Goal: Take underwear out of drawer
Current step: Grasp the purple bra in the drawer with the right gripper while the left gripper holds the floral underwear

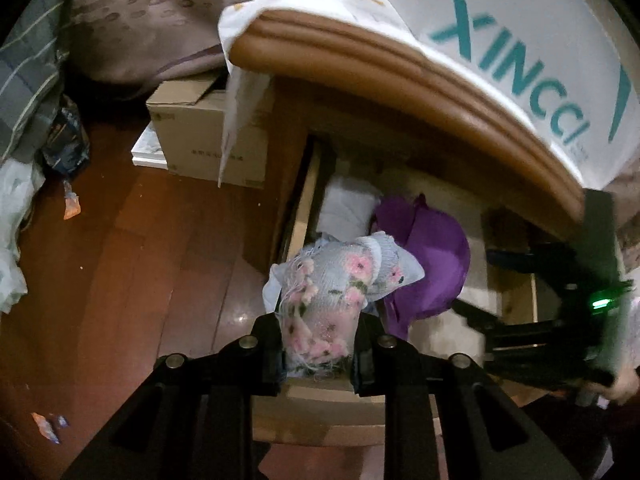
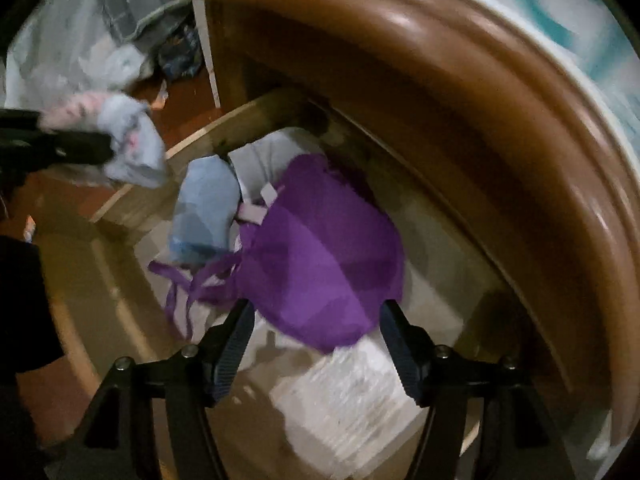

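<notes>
My left gripper (image 1: 318, 344) is shut on a pale blue underwear with pink flowers (image 1: 340, 276), held above the open drawer's front left corner (image 1: 308, 196). The right wrist view shows the same floral piece (image 2: 132, 140), blurred, at upper left, clear of the drawer. Inside the drawer (image 2: 224, 128) lie a purple garment (image 2: 328, 248), a light blue folded piece (image 2: 208, 208) and a white folded item (image 2: 352, 392). My right gripper (image 2: 316, 312) is open just over the purple garment's near edge, its pads either side and apart from the cloth.
The cabinet's brown top edge (image 2: 480, 80) overhangs the drawer, with a white bag with teal lettering (image 1: 520, 40) on it. A cardboard box (image 1: 200, 136) stands on the wooden floor (image 1: 120, 260) to the left, near bedding (image 1: 140, 20) and wrapper scraps (image 1: 72, 204).
</notes>
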The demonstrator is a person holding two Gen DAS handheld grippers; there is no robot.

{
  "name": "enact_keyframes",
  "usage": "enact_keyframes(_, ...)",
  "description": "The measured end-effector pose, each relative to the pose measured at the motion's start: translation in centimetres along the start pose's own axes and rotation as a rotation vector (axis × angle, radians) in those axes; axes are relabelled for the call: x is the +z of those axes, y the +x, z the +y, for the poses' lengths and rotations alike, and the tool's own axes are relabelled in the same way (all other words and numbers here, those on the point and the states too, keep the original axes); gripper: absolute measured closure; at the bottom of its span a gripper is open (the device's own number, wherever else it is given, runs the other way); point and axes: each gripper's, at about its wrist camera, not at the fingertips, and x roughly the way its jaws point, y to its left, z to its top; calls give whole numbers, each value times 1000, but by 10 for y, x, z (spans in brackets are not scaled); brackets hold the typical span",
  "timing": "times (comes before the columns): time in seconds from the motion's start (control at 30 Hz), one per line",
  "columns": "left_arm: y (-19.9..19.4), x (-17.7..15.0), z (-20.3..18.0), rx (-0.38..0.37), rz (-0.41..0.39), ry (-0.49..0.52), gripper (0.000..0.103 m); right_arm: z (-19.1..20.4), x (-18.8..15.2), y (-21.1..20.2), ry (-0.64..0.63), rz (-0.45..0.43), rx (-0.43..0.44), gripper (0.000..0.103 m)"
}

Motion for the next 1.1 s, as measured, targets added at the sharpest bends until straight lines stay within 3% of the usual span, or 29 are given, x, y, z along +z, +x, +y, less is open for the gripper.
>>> enact_keyframes(0.17, -12, 4, 4, -7, -45, -15, 82, 24, 22, 23, -98, -1, -69, 36)
enact_keyframes(0.27, -12, 6, 6, -32, -41, -36, 82, 34, 31, 37, -140, -19, -154, 32)
enact_keyframes(0.33, -12, 7, 8, -28, -44, -45, 82, 38, 34, 44, -163, -40, -201, 21)
enact_keyframes(0.43, -15, 9, 10, -31, -56, -52, 82, 48, 36, 58, -243, -37, -269, 18)
enact_keyframes(0.63, -16, 9, 13, -32, -53, -68, 82, 59, 26, 76, -334, -34, -331, 7)
enact_keyframes(0.77, -18, 8, 17, -37, -50, -86, 82, 52, 19, 76, -306, 1, -304, 7)
enact_keyframes(0.87, -19, 8, 18, -36, -53, -88, 82, 39, 12, 75, -276, 29, -269, 13)
enact_keyframes(0.93, -19, 9, 17, -40, -54, -84, 82, 32, 10, 69, -255, 22, -255, 28)
enact_keyframes(1.1, -18, 10, 16, -35, -55, -78, 82, 5, -3, 50, -173, 52, -173, 45)
